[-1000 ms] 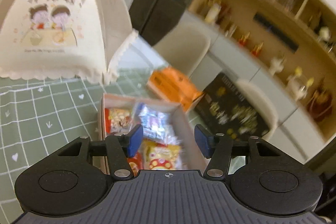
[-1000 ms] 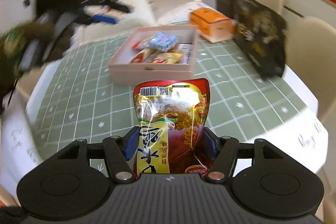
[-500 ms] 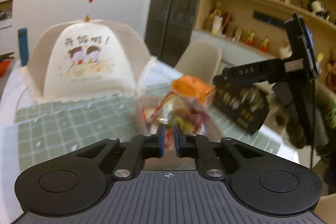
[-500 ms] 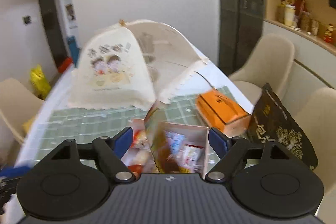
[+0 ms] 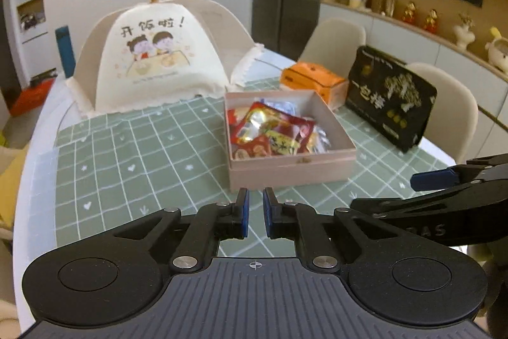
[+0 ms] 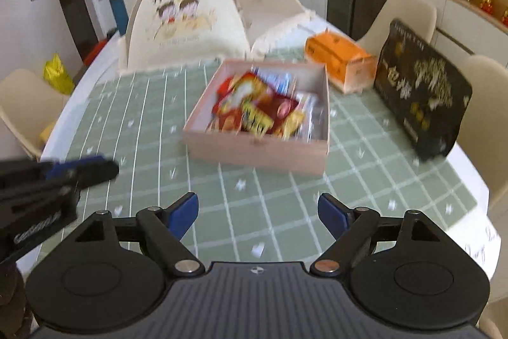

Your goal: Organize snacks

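Firstly, from the left wrist view, a square pink cardboard box (image 5: pixel 290 167) is being shown on a green grid-patterned tablecloth (image 5: pixel 127 167), and glossy crinkled snack packets (image 5: pixel 273 132) are being held inside it in a loose heap. Behind it, a domed mesh food cover (image 5: pixel 152 53), an orange carton (image 5: pixel 312 81) and a flat black bag (image 5: pixel 390 97) are being seen. The left gripper (image 5: pixel 255 213) is being held above the cloth, just short of the box, with its blue-padded fingers almost together and nothing between them.

Next, from the right wrist view, the same box (image 6: pixel 257 151) is being pictured somewhat blurred, with the packets (image 6: pixel 260 110) piled within its walls. The right gripper (image 6: pixel 257 213) is being held wide apart and empty over the cloth (image 6: pixel 152 123), near the box.
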{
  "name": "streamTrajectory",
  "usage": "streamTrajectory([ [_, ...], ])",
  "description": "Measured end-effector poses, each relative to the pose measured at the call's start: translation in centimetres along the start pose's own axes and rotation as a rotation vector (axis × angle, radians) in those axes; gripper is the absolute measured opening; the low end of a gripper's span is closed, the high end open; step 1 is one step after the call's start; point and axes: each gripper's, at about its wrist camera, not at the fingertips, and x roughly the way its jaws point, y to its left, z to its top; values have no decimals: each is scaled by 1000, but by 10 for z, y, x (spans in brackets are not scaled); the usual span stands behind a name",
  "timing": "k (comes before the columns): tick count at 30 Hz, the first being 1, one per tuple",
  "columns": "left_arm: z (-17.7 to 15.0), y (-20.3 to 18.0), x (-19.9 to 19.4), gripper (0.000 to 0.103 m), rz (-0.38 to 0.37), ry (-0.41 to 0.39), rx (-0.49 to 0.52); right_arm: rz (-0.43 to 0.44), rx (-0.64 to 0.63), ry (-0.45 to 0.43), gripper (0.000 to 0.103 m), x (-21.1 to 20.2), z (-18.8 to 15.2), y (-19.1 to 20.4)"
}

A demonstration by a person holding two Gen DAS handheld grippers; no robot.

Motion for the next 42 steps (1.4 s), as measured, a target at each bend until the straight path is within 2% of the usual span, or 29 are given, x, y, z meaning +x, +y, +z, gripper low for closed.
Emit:
streamTrajectory([
  [4, -3, 0, 8, 12, -52, 84, -32, -8, 46, 7, 83, -5, -7, -1],
  [8, -11, -1, 8, 12, -50, 103, -35, -10, 54, 17, 83, -7, -9, -4],
  [42, -8, -3, 0, 12, -73, 95, -52, -10, 39, 30, 83, -7, -13, -4],
])
